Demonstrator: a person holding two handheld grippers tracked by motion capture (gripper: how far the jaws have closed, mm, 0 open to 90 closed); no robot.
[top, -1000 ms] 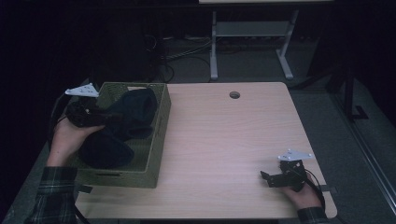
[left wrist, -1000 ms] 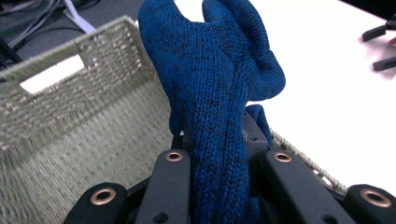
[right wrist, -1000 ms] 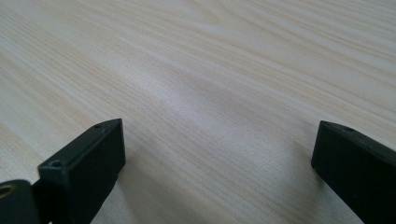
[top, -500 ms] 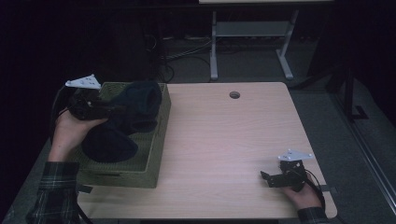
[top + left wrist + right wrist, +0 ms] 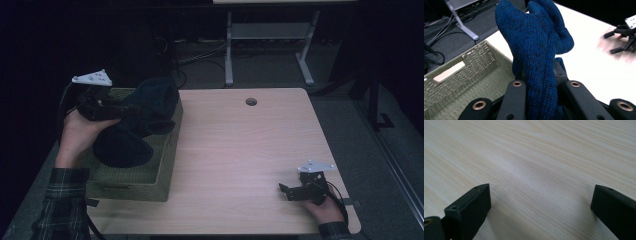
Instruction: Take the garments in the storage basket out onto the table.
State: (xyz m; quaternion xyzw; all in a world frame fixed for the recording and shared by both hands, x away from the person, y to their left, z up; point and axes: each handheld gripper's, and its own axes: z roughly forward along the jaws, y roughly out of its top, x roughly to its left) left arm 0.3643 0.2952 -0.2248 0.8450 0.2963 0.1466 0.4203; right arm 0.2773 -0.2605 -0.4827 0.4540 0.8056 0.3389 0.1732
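Observation:
A dark blue knitted garment (image 5: 150, 107) hangs over the green woven basket (image 5: 125, 185) at the table's left. My left gripper (image 5: 117, 112) is shut on it and holds it above the basket's rim. In the left gripper view the blue knit (image 5: 536, 50) rises in folds from between the two black jaws. More dark cloth (image 5: 120, 147) lies in the basket below. My right gripper (image 5: 287, 191) rests low on the table near the front right corner, jaws wide apart. In the right gripper view bare wood lies between its fingertips (image 5: 474, 202).
The light wooden table (image 5: 240, 150) has a round cable hole (image 5: 251, 101) near its far edge. A grey metal stand (image 5: 265, 45) and cables sit on the dark floor behind the table. The other gripper (image 5: 624, 37) shows far off in the left gripper view.
My left gripper has risen and drawn the blue knit higher out of the basket, toward the far side. The right gripper has stayed where it was.

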